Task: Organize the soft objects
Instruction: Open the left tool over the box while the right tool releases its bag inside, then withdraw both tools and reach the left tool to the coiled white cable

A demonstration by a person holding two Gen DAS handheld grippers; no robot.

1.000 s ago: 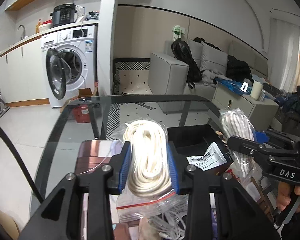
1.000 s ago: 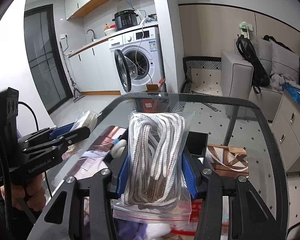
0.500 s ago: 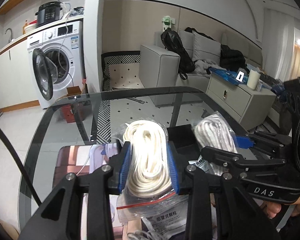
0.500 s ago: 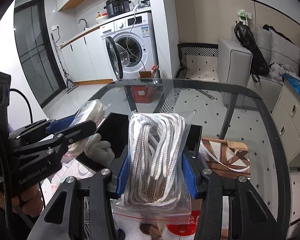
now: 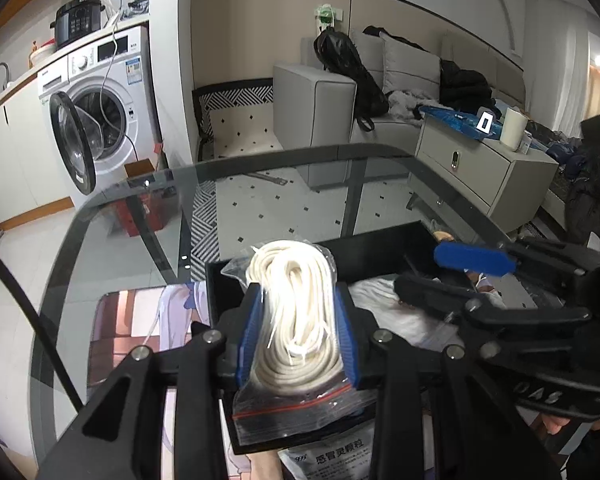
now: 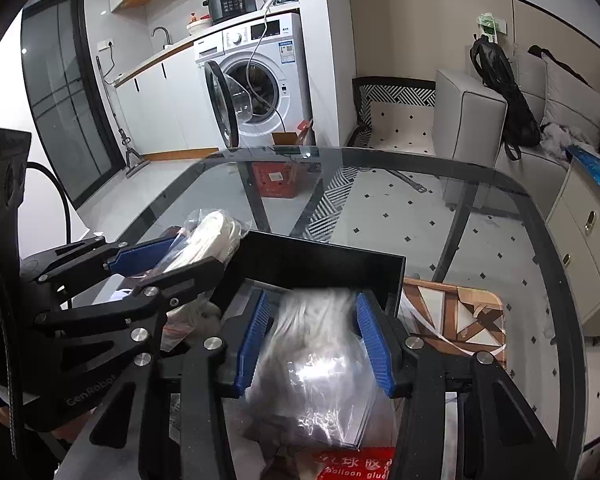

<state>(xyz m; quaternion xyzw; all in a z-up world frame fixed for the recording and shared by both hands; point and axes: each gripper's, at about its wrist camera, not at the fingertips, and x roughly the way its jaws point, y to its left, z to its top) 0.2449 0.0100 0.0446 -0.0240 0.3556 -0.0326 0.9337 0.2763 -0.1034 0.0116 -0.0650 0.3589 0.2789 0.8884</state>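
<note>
The glass tabletop (image 5: 112, 240) carries a black box (image 6: 324, 258) with open top, and both bagged ropes hang over it, so the risks lie at the release. The two tools crowd the same box from either side; in my judgement they could knock together, or one could push the box across the slick glass toward the patterned board (image 6: 456, 320) beside it. The left tongs (image 5: 296, 320) are clamped on a zip bag of cream rope (image 5: 290, 308), held at the box's left side, with the bag's sealed end trailing low toward the camera; that slack plastic could catch the box wall and leave the bag draped over the rim. The right tongs (image 6: 314, 342) have their blue pads against a clear bag of grey-white rope (image 6: 320, 352), blurred here, just over the box's inside; it seems gripped, and a smooth bag can slide out early and land askew on the packets below.
</note>
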